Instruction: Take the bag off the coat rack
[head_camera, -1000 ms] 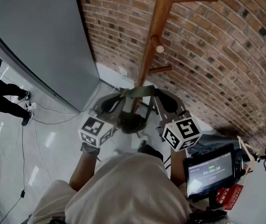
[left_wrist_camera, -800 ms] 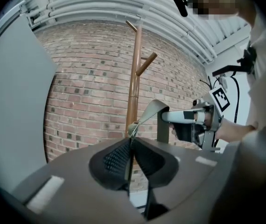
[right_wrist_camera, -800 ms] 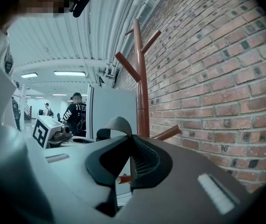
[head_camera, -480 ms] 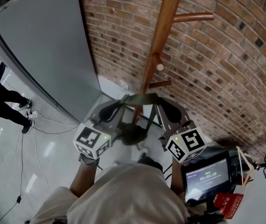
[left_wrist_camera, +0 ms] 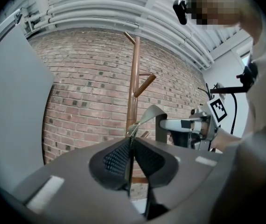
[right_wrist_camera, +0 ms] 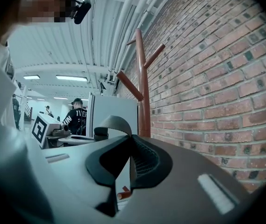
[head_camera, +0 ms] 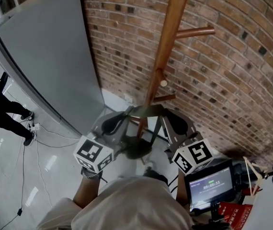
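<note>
Where the left gripper (left_wrist_camera: 130, 141) closes, its two dark pads are pressed together on a flat olive strap (left_wrist_camera: 148, 115). The strap rises out of the tips and arches across to the right gripper (right_wrist_camera: 129, 141).

Right gripper: jaws likewise shut tight on the same strap. The band curls up from the tips and bends away to the left.

Head view: the strap is stretched between the two gripper tips and crosses in front of the pole of the wooden coat rack (head_camera: 167, 42). The bag (head_camera: 136, 148), dark green, hangs under the strap between the grippers, close in front of the person's chest. The strap sits lower in the picture than the knobbed peg (head_camera: 162, 83) and the short peg (head_camera: 165, 98), and rests on neither.

The left marker cube (head_camera: 93, 153) and the right marker cube (head_camera: 194, 157) face upward.

Surroundings: a red brick wall (head_camera: 232, 56) stands behind the rack. A grey panel (head_camera: 50, 56) stands to its left on a pale glossy floor (head_camera: 55, 152), with cables (head_camera: 36, 128) trailing across it. A small lit screen (head_camera: 208, 187) is just beside the right marker cube. Another person's dark-clad legs (head_camera: 2, 104) show at the far left edge.
</note>
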### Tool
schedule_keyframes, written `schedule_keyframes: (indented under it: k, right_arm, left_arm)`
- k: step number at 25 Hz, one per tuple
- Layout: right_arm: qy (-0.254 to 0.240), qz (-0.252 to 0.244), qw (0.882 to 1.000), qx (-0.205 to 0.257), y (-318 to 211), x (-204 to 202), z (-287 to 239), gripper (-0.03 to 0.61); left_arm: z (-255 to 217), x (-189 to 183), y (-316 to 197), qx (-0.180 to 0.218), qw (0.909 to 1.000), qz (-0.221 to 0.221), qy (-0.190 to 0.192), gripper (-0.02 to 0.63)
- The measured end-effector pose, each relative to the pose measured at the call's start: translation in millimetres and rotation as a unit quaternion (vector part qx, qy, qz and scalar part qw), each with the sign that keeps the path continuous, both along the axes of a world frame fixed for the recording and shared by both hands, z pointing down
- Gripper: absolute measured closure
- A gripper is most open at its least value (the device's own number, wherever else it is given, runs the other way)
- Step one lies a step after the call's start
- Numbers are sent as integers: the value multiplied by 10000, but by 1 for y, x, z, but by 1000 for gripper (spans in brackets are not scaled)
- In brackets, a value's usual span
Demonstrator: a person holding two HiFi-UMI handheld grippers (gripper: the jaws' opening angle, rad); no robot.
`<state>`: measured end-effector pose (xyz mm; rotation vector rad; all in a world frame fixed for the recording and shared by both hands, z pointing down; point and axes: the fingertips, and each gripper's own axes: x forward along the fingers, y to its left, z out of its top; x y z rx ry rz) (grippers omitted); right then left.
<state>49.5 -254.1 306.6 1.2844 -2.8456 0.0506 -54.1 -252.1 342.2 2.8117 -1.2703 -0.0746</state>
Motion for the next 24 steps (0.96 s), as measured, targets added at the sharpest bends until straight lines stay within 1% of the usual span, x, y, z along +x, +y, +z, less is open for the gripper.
schedule_keyframes:
  k: [12, 24]
  right_arm:
    - [-32, 47, 10000, 26, -1, 2, -7, 571]
    - [-22, 53, 10000, 13, -2, 1, -6, 571]
  left_arm:
    - [-9, 2, 1, 56, 9999, 100, -38, 583]
    - [-8, 4, 1, 42, 9998, 183, -73, 583]
